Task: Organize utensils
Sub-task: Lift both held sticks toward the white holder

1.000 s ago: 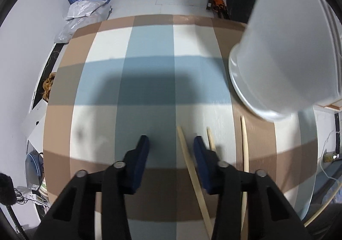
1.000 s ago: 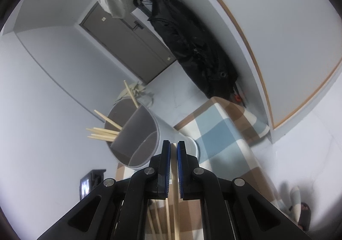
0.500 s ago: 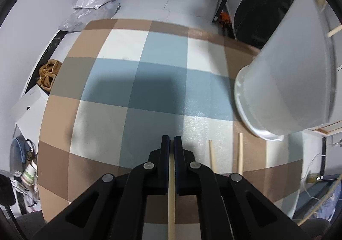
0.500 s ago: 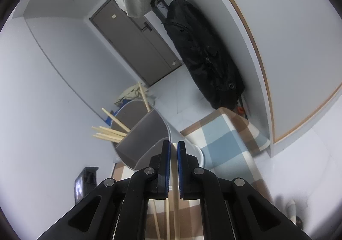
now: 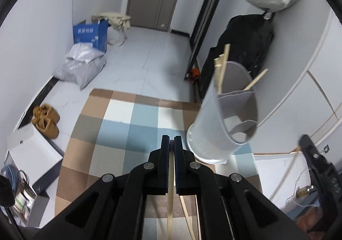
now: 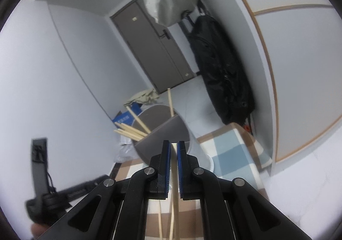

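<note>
In the left wrist view my left gripper [image 5: 171, 140] is shut on a pale wooden chopstick [image 5: 170, 208] that runs back between the jaws, lifted above the checked tablecloth [image 5: 119, 133]. Just right of it stands a white divided utensil holder [image 5: 213, 124] with several chopsticks [image 5: 221, 69] sticking out. Two loose chopsticks [image 5: 188, 220] lie on the cloth below the jaws. In the right wrist view my right gripper [image 6: 174, 144] is shut on another chopstick [image 6: 175, 197], its tips close in front of the holder [image 6: 192, 139], whose rim faces me.
A black bag [image 5: 245, 47] leans on the wall behind the holder. On the floor are a blue box [image 5: 89, 32], plastic sacks [image 5: 83, 64] and brown slippers [image 5: 46, 118]. My right gripper body [image 5: 316, 167] shows at the left view's right edge.
The left jaws closed on a chopstick from the cloth, then rose and tipped up so the room shows. The right gripper rose a little and rolled, still shut on its chopstick.
</note>
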`<action>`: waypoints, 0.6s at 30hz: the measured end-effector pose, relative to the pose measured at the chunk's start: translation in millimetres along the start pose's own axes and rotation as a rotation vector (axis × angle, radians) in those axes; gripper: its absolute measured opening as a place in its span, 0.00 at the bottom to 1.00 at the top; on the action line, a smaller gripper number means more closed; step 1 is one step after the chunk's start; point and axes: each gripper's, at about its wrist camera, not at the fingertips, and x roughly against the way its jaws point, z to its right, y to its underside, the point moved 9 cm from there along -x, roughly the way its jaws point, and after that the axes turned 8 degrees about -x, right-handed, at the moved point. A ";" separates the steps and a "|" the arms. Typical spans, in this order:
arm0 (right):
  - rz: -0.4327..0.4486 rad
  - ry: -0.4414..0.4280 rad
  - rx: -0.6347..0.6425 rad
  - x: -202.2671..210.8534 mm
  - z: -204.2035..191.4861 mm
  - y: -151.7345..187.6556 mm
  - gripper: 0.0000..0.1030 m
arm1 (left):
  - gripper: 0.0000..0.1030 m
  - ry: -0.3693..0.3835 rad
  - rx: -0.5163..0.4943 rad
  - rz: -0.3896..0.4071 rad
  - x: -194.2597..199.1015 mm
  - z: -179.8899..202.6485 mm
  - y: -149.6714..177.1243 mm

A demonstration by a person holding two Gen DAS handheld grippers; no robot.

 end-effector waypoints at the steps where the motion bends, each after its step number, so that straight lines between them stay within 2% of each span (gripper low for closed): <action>1: 0.001 -0.004 0.004 -0.8 -1.8 1.2 0.05 | 0.00 0.002 -0.007 0.006 2.8 1.9 0.0; 4: 0.008 -0.003 0.016 -4.0 -5.5 3.7 0.05 | 0.00 0.019 -0.023 0.014 0.8 -7.3 -3.7; 18: 0.029 -0.008 0.082 -4.1 -30.1 4.7 0.05 | 0.00 0.058 -0.106 0.014 19.4 9.9 -10.5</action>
